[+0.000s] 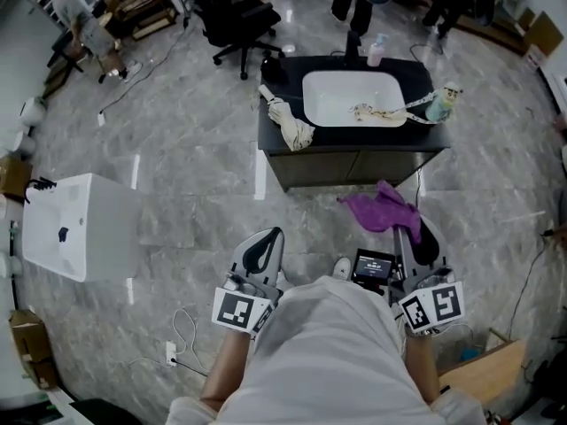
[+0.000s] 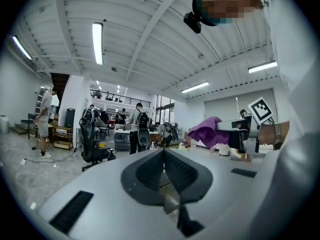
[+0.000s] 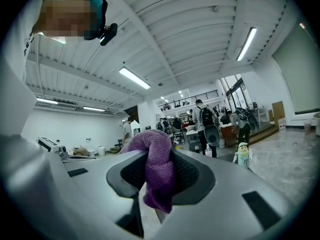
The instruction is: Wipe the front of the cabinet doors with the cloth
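Note:
A dark cabinet (image 1: 354, 168) with a white basin (image 1: 350, 100) in its black top stands ahead of me, its doors facing me. A purple cloth (image 1: 384, 209) hangs in front of the doors, and my right gripper (image 1: 410, 227) is shut on it. In the right gripper view the cloth (image 3: 156, 169) bulges out between the jaws of that gripper (image 3: 159, 151). My left gripper (image 1: 269, 237) is held low at the left, away from the cabinet, shut and empty. The left gripper view has its jaws (image 2: 164, 153) pressed together, with the cloth (image 2: 207, 130) off to the right.
A folded beige umbrella (image 1: 290, 124), a small figurine (image 1: 443, 103) and a bottle (image 1: 375, 51) sit on the countertop. A white basin unit (image 1: 80, 227) lies on the floor at left. An office chair (image 1: 235, 20) stands behind. A cardboard box (image 1: 483, 372) and floor cables (image 1: 182, 336) are near my feet.

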Tool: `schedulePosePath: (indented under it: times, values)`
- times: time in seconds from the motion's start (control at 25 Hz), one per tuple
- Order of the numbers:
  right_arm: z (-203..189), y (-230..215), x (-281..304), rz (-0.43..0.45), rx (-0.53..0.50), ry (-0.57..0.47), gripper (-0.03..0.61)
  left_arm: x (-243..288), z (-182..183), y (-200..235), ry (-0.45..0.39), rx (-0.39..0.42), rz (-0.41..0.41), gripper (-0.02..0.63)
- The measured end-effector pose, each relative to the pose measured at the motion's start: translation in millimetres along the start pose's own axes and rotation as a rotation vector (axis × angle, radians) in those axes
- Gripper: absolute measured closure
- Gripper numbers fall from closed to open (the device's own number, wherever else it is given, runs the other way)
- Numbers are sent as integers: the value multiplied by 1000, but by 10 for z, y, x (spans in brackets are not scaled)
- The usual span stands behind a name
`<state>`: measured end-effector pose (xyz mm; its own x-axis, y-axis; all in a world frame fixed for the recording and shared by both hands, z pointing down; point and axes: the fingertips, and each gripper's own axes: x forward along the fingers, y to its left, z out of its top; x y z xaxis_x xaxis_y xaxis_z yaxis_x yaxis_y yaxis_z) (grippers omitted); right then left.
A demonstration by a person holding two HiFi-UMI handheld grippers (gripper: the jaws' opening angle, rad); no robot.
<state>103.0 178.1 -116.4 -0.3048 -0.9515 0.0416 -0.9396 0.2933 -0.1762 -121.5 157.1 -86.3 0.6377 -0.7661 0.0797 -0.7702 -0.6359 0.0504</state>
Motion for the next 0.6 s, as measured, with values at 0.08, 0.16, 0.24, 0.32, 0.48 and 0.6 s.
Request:
schedulePosePath:
  times: [0.08,0.16,0.24,0.32,0.48,0.6]
  values:
    - [-5,17,-7,14,-5,6,460,12,36,-20,-9,0,11,607]
    - [-47,32,-24,25,-11,16,460,20,39,-44,-19,-9,23,607]
    - [-96,62,-29,32,-14,21,460,11,31,-52,-22,-16,33,607]
    - [-115,112,0,37,-10,18,462,-2,46,-29,-24,-11,36,607]
    - [-116,269,120,52,-3,10,462,-44,73,104,-24,2,37,607]
    - [-128,430,203,59,-9,11,462,-110,74,246,-22,-2,41,607]
